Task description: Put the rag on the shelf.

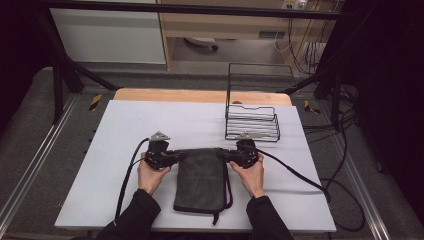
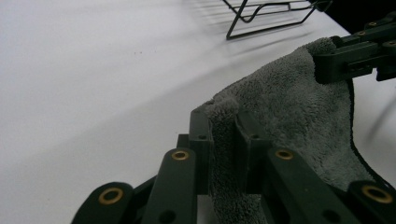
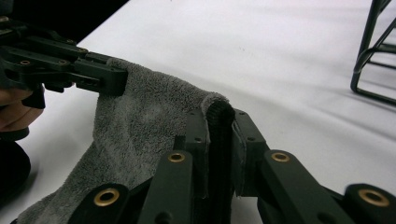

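At six o'clock on the white worktop (image 1: pixel 150 125), a dark grey terry-cloth towel (image 1: pixel 200 182) lies folded, its far edge pinched at both corners. Left claw (image 1: pixel 176 156) is clamped tight on the far-left corner; the left gripper view shows the nap bunched between its two black jaws. Right claw (image 1: pixel 224 155) is clamped on the far-right corner, and in the right gripper view the dark stitched hem stands squeezed upright between the jaws. Each claw points inward at the other, nine o'clock facing three, so the edge between them is stretched into a straight line. That looks like the reason for the matched grip: two corners held level keep the cloth flat and square for a lift or a fold. The near end rests on the worktop, a pink trim peeking out along its right side. Up at one o'clock stands a black wire rack (image 1: pixel 251 122), just beyond the right claw, quite possibly where the towel is headed.
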Available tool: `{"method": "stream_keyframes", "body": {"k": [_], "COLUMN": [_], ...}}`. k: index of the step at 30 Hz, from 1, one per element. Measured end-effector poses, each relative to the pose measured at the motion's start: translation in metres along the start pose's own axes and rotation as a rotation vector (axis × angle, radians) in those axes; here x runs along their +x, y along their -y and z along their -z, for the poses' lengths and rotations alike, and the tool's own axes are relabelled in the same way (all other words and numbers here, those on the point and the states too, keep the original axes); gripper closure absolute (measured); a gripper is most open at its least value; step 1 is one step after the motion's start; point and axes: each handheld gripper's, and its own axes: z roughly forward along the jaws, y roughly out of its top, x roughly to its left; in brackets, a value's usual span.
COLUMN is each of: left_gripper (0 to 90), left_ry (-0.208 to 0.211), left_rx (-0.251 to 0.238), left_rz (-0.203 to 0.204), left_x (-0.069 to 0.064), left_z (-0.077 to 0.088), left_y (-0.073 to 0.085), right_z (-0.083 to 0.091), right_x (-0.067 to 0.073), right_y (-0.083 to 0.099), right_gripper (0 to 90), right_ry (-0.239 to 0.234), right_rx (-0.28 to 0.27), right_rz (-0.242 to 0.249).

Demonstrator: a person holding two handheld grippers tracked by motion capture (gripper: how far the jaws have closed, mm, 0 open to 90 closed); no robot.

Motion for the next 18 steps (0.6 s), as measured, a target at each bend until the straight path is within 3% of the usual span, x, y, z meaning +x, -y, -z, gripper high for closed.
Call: {"method": "stream_keyframes", "body": {"k": [18], "left_gripper": [78.6], "left_ry": [0.031], "left_rx": [-0.124], "left_rz": [-0.024], "left_x": [-0.017], "left_z": [0.027], "left_y": [-0.005], "right_z": [0.026], "right_x": [0.019], "right_y": [-0.005], "right_gripper": [79.9], "right_ry": [-0.003], "right_rx": [-0.125], "right_rz": [0.063]}}
